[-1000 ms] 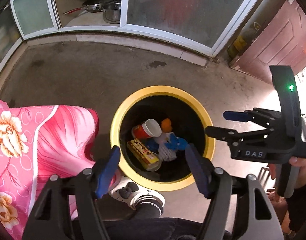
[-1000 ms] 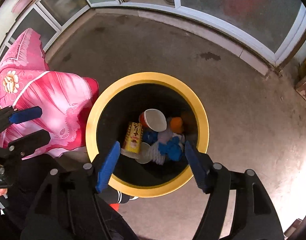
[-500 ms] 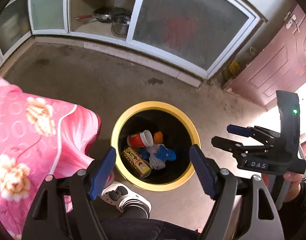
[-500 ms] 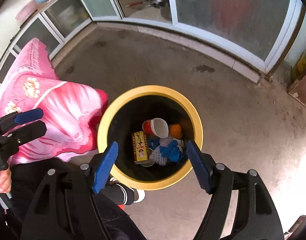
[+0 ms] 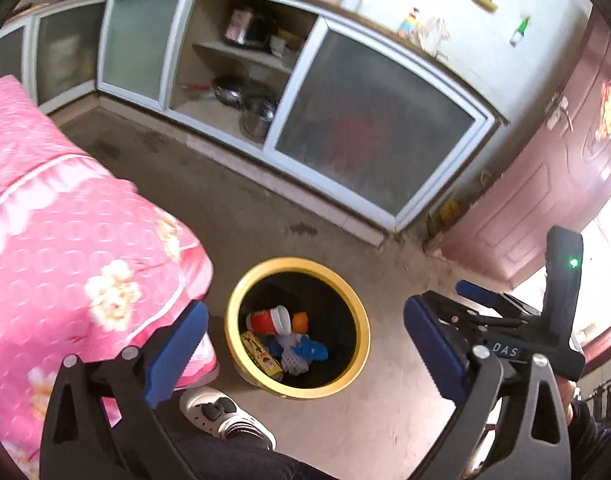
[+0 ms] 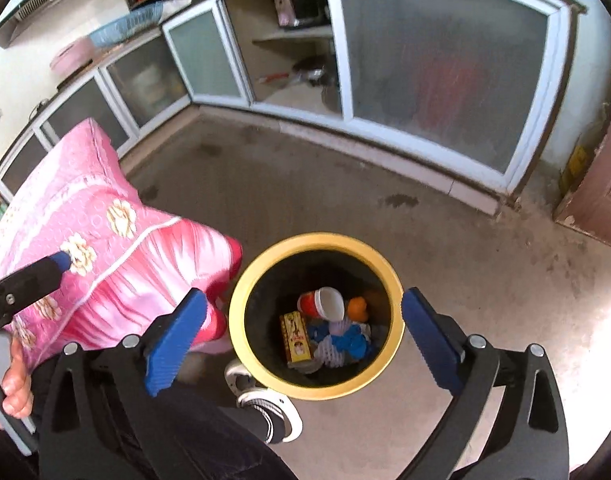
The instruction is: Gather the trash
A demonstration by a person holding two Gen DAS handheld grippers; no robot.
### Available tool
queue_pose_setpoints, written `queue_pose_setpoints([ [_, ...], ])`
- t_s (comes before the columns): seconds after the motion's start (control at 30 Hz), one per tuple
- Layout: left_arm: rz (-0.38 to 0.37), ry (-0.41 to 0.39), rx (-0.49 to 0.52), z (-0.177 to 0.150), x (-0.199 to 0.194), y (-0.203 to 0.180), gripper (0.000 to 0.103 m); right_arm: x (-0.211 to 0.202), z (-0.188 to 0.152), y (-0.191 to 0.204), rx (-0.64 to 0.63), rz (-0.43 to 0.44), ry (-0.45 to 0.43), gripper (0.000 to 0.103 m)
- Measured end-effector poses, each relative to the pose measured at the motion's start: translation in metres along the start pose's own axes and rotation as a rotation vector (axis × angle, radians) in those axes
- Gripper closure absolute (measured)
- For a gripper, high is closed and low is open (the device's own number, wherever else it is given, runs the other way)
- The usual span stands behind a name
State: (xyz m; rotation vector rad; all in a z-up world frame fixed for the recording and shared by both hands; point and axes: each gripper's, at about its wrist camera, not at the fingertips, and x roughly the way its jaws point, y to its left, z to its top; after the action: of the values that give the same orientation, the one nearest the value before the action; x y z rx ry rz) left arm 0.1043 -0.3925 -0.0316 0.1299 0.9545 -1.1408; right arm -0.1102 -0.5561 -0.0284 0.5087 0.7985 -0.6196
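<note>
While both tools hang over the floor, the left gripper (image 5: 305, 350) has its blue pads spread as wide as they go, and nothing sits between them. The right gripper (image 6: 303, 350) is the same: wide open and empty. Both sets of jaws have just been opening. Both tools have also come up higher than a moment ago, because the bin looks smaller now and more of the room shows.

Right below them stands the yellow-rimmed bin (image 6: 241, 280) on the concrete floor (image 6: 485, 280). Down inside it lies the trash: a red paper cup (image 6: 319, 305) on its side, a yellow carton (image 6: 295, 336), an orange ball-like thing (image 6: 356, 307), and a blue and white bundle (image 6: 347, 340) that I cannot name for sure. Nothing hangs over the rim.

Just beside the bin, on its left, a pink flowered quilt (image 5: 65, 240) droops down close to the rim. The person's white shoe (image 5: 221, 416) stands at the near side of the bin.

I think the drop is done. I see no more trash on the floor from here, so this job may be finished.
</note>
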Motion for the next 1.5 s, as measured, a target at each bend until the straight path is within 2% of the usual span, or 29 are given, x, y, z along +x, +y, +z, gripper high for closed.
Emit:
queue_pose_setpoints([
  [0.27,0.037,-0.119,-0.025,-0.017,-0.06,0.014,0.008,-0.038,-0.005,0.025,-0.026,-0.017,-0.096,0.008],
  [0.33,0.044,-0.167,-0.003,-0.022,-0.075,0.013,0.008,-0.044,-0.007,0.034,-0.045,-0.05,-0.107,0.008],
  [0.43,0.068,-0.22,0.002,-0.029,-0.094,0.011,0.008,-0.062,-0.012,0.045,-0.035,-0.067,-0.193,0.008],
  [0.57,0.039,-0.255,-0.025,-0.038,-0.119,0.012,0.008,-0.095,-0.018,0.054,-0.008,-0.127,-0.327,0.008],
  [0.7,0.092,-0.371,0.064,-0.05,-0.153,-0.006,0.008,-0.134,-0.028,0.068,-0.037,-0.214,-0.486,0.008],
  [0.87,0.17,-0.481,0.12,-0.062,-0.188,-0.027,0.008,-0.176,-0.046,0.086,-0.032,-0.218,-0.645,0.008],
  [0.97,0.191,-0.512,0.125,-0.072,-0.204,-0.034,0.008,-0.188,-0.053,0.094,-0.005,-0.222,-0.674,0.008],
  [1.03,0.222,-0.541,0.105,-0.08,-0.213,-0.038,0.008,-0.193,-0.06,0.104,0.003,-0.292,-0.706,0.008],
  [1.1,0.241,-0.579,0.084,-0.09,-0.223,-0.039,0.008,-0.195,-0.067,0.113,-0.028,-0.327,-0.717,0.008],
  [1.17,0.262,-0.629,0.074,-0.101,-0.236,-0.036,0.008,-0.199,-0.075,0.117,-0.018,-0.337,-0.725,0.008],
  [1.23,0.319,-0.66,0.07,-0.109,-0.246,-0.034,0.008,-0.206,-0.086,0.116,0.05,-0.321,-0.748,0.008],
  [1.3,0.361,-0.673,0.068,-0.114,-0.252,-0.032,0.008,-0.21,-0.092,0.122,0.044,-0.347,-0.723,0.008],
  [1.37,0.404,-0.698,0.048,-0.122,-0.259,-0.029,0.008,-0.212,-0.103,0.13,0.028,-0.379,-0.74,0.008],
  [1.47,0.456,-0.702,0.035,-0.13,-0.26,-0.027,0.008,-0.214,-0.119,0.135,0.013,-0.363,-0.771,0.008],
  [1.5,0.48,-0.678,0.045,-0.132,-0.258,-0.028,0.008,-0.214,-0.122,0.137,0.004,-0.36,-0.778,0.008],
])
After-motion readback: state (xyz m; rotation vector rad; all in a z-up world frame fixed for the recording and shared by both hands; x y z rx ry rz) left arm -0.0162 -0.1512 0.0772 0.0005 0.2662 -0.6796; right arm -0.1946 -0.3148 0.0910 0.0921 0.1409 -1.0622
